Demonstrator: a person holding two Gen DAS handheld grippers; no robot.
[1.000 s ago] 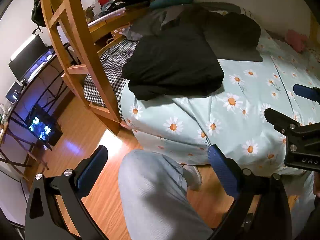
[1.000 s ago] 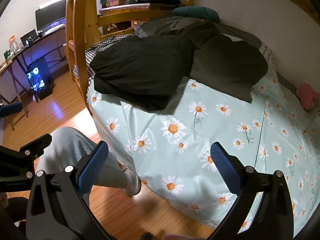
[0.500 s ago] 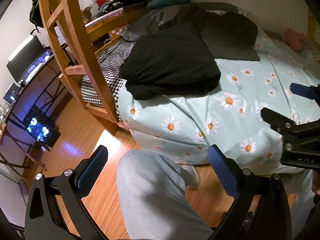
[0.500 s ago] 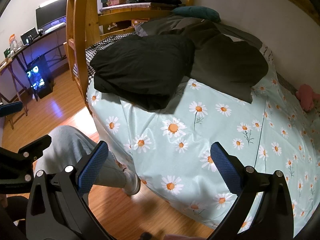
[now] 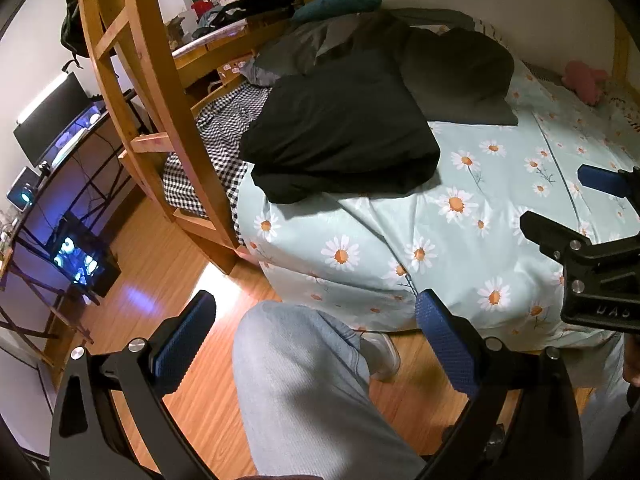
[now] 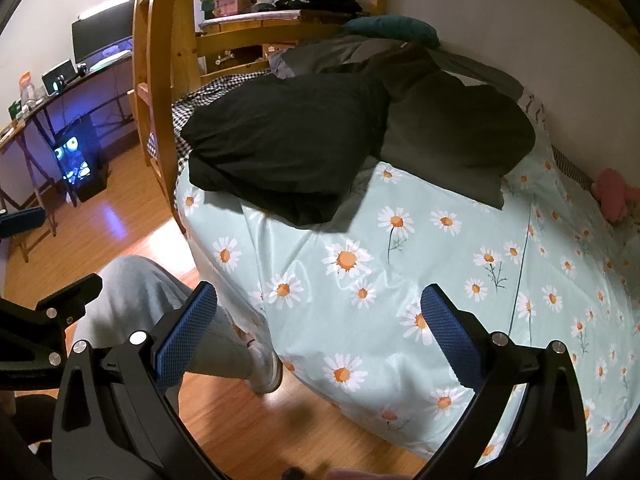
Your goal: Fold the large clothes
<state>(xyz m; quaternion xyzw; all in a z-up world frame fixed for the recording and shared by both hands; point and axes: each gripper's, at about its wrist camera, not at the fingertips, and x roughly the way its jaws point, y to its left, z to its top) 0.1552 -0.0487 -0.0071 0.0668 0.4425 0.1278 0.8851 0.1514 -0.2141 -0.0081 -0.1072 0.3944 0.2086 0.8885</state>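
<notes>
black bulky folded garment (image 6: 284, 148) lies at the near corner of the daisy-print pale green bedsheet (image 6: 440, 272), grey folded garment (image 6: 456, 136) beside it. folding looks done. left gripper (image 5: 316, 344) and right gripper (image 6: 320, 332) gape wide, empty, well short.

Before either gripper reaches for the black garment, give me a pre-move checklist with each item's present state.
1. Left gripper open and holding nothing: ok, fingers spread wide.
2. Right gripper open and holding nothing: ok, fingers spread wide.
3. Black garment in view on the daisy-print sheet: ok, bunched near the bed's edge by the wooden ladder.
4. Garment separate from other clothes: not ok, its far side meets the dark grey garment.
5. Flat sheet free for folding: ok, the near part of the sheet is bare.
6. Left gripper's path: not ok, the person's knee sits between its fingers and the bed.
</notes>
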